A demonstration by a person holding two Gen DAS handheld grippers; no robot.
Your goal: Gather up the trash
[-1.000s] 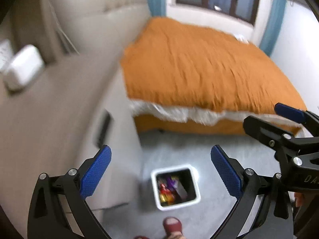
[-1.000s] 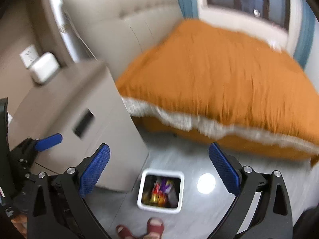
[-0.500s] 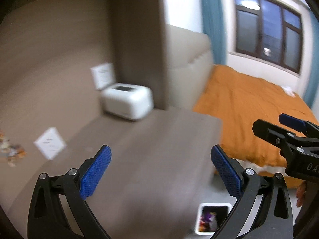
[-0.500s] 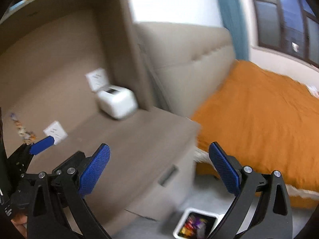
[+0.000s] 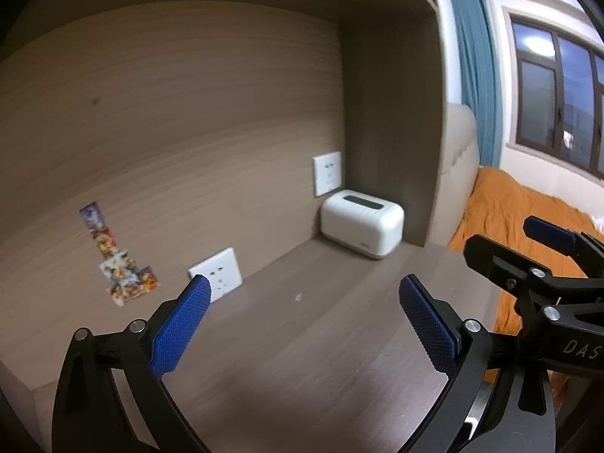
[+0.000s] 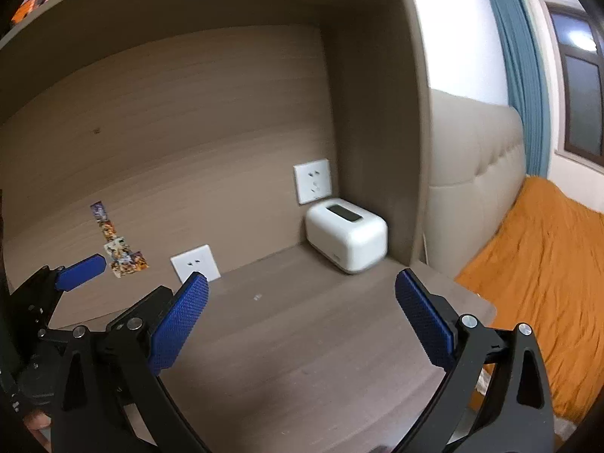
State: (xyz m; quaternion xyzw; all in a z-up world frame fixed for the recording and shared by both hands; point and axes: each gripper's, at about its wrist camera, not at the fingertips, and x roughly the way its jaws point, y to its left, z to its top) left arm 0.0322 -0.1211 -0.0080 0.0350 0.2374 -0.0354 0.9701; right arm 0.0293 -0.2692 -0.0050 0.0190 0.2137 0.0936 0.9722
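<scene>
My left gripper (image 5: 302, 294) is open and empty above a brown nightstand top (image 5: 302, 339). My right gripper (image 6: 302, 294) is open and empty over the same top (image 6: 302, 339); it also shows at the right of the left wrist view (image 5: 543, 249). The left gripper shows at the left edge of the right wrist view (image 6: 79, 270). A tiny pale speck (image 5: 298, 296) lies on the top, ahead of the fingers; it also shows in the right wrist view (image 6: 258, 296). No trash bin is in view.
A white box-shaped device (image 5: 362, 228) stands in the back right corner of the niche. White wall sockets (image 5: 217, 277) and colourful stickers (image 5: 124, 275) are on the back panel. A bed with an orange cover (image 6: 547, 275) and padded headboard (image 6: 472, 188) lies to the right.
Both views swung up and left from the floor bin and bed to the nightstand niche. The bin has left view. Both grippers stayed open.
</scene>
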